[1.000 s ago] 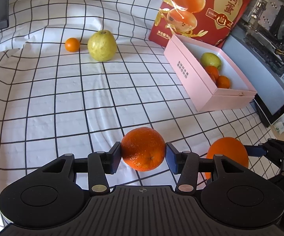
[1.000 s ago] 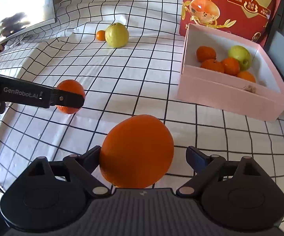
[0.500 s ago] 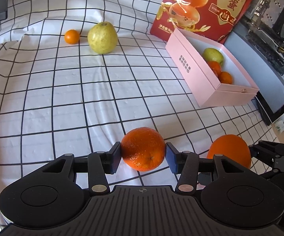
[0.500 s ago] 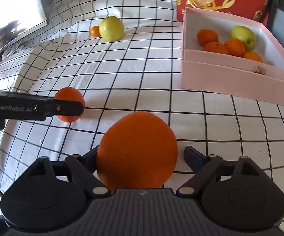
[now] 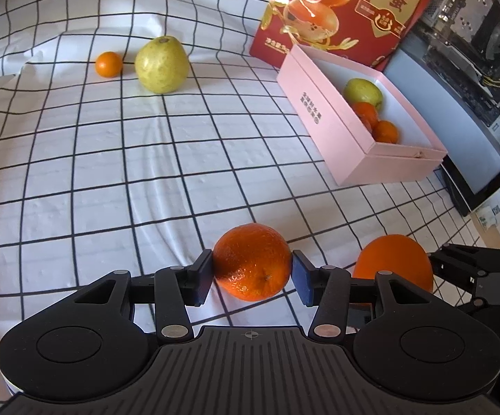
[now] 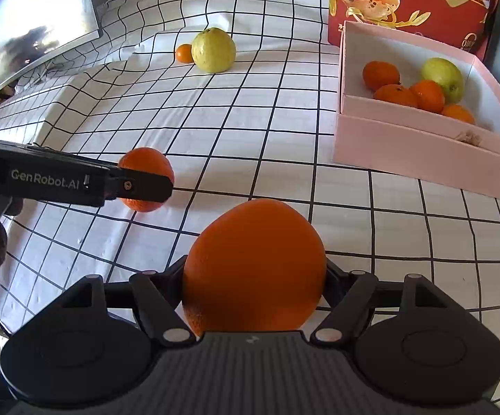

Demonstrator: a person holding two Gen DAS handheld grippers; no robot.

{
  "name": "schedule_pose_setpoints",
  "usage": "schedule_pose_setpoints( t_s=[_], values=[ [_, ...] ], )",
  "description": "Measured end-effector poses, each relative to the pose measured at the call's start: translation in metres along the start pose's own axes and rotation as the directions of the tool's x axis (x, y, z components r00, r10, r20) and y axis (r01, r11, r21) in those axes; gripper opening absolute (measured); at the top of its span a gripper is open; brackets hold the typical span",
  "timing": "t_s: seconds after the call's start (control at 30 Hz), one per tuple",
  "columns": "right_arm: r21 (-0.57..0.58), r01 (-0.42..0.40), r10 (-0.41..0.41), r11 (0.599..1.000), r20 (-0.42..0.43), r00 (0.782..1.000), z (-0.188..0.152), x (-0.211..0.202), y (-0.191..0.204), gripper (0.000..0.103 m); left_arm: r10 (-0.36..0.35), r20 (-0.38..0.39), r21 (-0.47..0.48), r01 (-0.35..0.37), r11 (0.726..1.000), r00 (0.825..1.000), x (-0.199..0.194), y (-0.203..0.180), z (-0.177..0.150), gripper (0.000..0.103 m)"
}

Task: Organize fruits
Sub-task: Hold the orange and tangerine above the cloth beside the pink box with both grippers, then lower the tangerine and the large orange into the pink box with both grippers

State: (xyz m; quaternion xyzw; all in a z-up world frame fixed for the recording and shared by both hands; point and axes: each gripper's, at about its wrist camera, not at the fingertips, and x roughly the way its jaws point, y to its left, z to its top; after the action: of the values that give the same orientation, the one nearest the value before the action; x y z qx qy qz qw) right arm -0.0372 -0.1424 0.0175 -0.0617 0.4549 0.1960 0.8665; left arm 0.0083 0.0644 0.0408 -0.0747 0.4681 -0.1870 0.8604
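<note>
The left gripper [image 5: 252, 273] is clamped on a small orange [image 5: 252, 261]; the right gripper [image 6: 254, 276], just narrowed, is pressed against a large orange [image 6: 254, 266] on both sides.

Matte black left claw [image 5: 252, 278] with blue pads, silver pivot screws, white GenRobot.AI lettering, black right claw [image 6: 254, 285]
</note>
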Motion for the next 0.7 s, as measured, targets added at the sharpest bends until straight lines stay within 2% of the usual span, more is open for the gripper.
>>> schedule_pose_setpoints(
  t_s=[0.2,0.33,0.43,0.57,0.7],
  values=[
    [0.065,0.028,-0.029,0.997,0.006,1.0,0.002,-0.004,-0.021,0.074,-0.028,-0.022,0.02,0.029,0.999,0.999,0.005,-0.012,0.004,0.053],
    [0.145,0.066,-0.071,0.987,0.025,0.997,0.003,-0.015,-0.055,0.074,-0.092,-0.022,0.026,0.092,0.995,0.996,0.008,-0.033,0.019,0.053],
    [0.172,0.108,-0.12,0.979,0.061,0.991,0.011,-0.028,-0.082,0.074,-0.149,0.018,0.059,0.147,0.987,0.989,0.007,-0.059,0.047,0.053],
    [0.174,0.147,-0.178,0.974,0.174,0.969,0.039,-0.058,-0.112,0.074,-0.205,0.114,0.151,0.187,0.971,0.972,0.005,-0.105,0.103,0.053],
    [0.153,0.179,-0.215,0.972,0.264,0.94,0.076,-0.078,-0.134,0.074,-0.192,0.125,0.162,0.171,0.972,0.974,0.032,-0.135,0.15,0.053]
  ],
)
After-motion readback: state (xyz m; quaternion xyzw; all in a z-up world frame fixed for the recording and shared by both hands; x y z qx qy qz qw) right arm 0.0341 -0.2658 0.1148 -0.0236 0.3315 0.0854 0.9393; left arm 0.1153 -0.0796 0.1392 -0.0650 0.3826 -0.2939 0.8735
